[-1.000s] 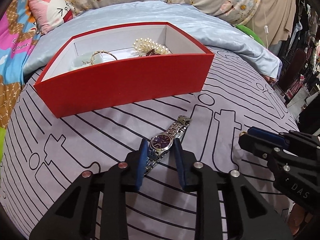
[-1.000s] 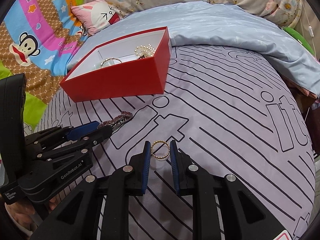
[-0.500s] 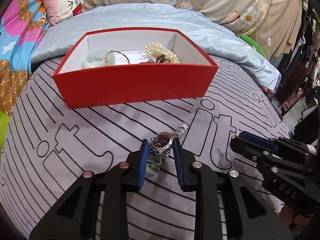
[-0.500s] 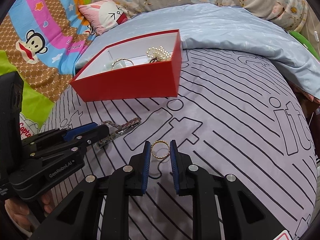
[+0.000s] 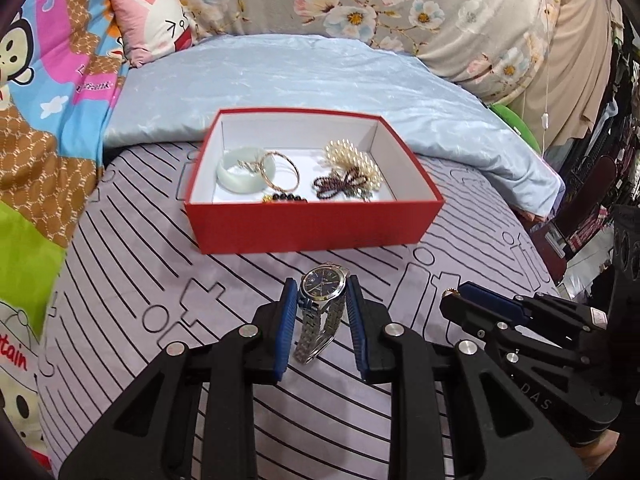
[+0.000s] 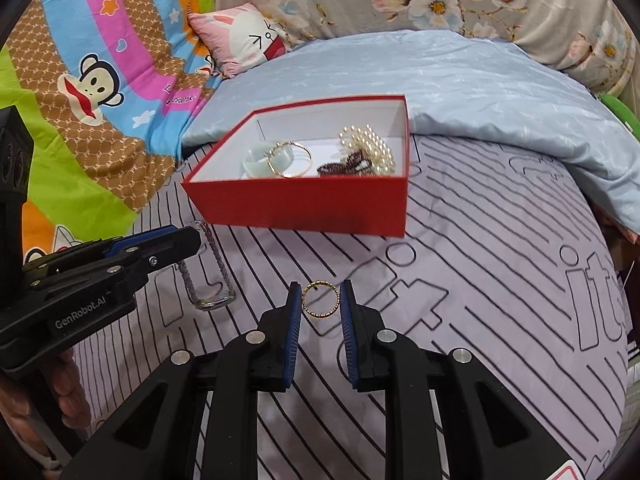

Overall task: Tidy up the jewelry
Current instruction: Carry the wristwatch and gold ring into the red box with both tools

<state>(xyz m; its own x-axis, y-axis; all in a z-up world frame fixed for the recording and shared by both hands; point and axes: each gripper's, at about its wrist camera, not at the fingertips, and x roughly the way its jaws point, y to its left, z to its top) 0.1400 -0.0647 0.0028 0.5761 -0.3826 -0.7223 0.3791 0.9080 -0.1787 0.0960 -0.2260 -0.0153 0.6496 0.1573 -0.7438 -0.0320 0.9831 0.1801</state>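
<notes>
My left gripper [image 5: 321, 286] is shut on a silver watch [image 5: 322, 283] with a dark blue dial; the steel band hangs down between the pads above the bedspread. My right gripper [image 6: 320, 294] is shut on a thin gold ring [image 6: 320, 300], also lifted off the cloth. An open red box [image 5: 316, 226] lies ahead, holding a pale jade bangle [image 5: 242, 170], a gold bangle [image 5: 280, 170], a pearl strand [image 5: 354, 162] and dark beads [image 5: 340, 186]. In the right wrist view the left gripper [image 6: 188, 240] is at the left with the watch band [image 6: 208, 276] dangling below it.
The lilac bedspread [image 6: 500, 260] with black line patterns covers the bed. A light blue quilt [image 5: 300, 80] lies behind the box, with a pink cartoon pillow [image 5: 154, 32] and a colourful monkey blanket [image 6: 80, 80] at left. A hand [image 6: 60, 392] grips the left tool.
Both grippers have risen with their items; the watch came off the bedspread and now hangs upright. The box now lies farther ahead and more of its inside shows.
</notes>
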